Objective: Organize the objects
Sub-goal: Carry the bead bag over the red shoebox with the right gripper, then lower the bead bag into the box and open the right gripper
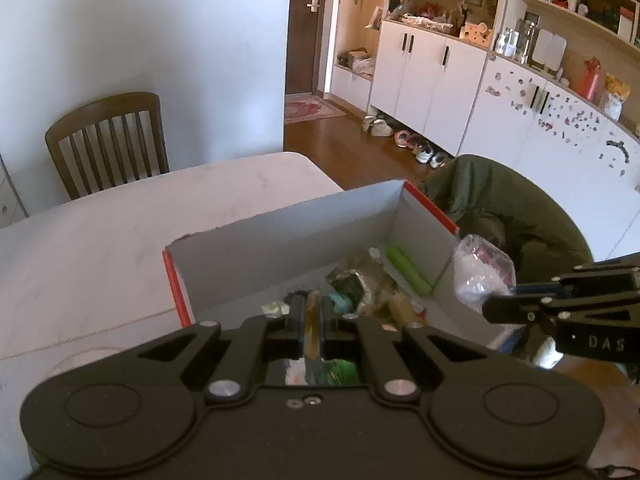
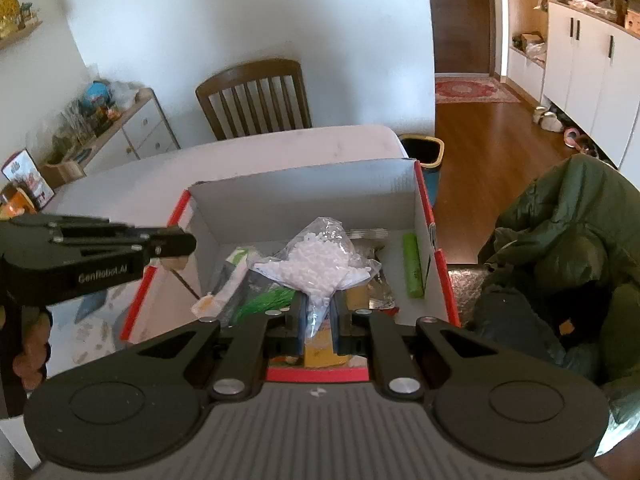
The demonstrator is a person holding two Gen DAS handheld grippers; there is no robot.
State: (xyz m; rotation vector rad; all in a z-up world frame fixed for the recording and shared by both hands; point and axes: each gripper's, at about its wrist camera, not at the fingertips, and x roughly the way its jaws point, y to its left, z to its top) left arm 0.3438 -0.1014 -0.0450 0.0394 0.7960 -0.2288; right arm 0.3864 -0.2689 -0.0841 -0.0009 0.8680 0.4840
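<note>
1. Right wrist view showed the bag (image 2: 320, 258) of white pellets at centre frame, pinched by its neck in the right gripper (image 2: 319, 312), hanging over the box (image 2: 304, 196).
2. Left gripper (image 1: 311, 320) was clamped on a thin brownish item (image 1: 312, 330), low centre of its own view, above the box's clutter.
3. Judged step: dropping items into the box.
4. Next move likely calls for lowering, then parting the fingers.
5. Table (image 1: 100, 240) lay beneath.
</note>
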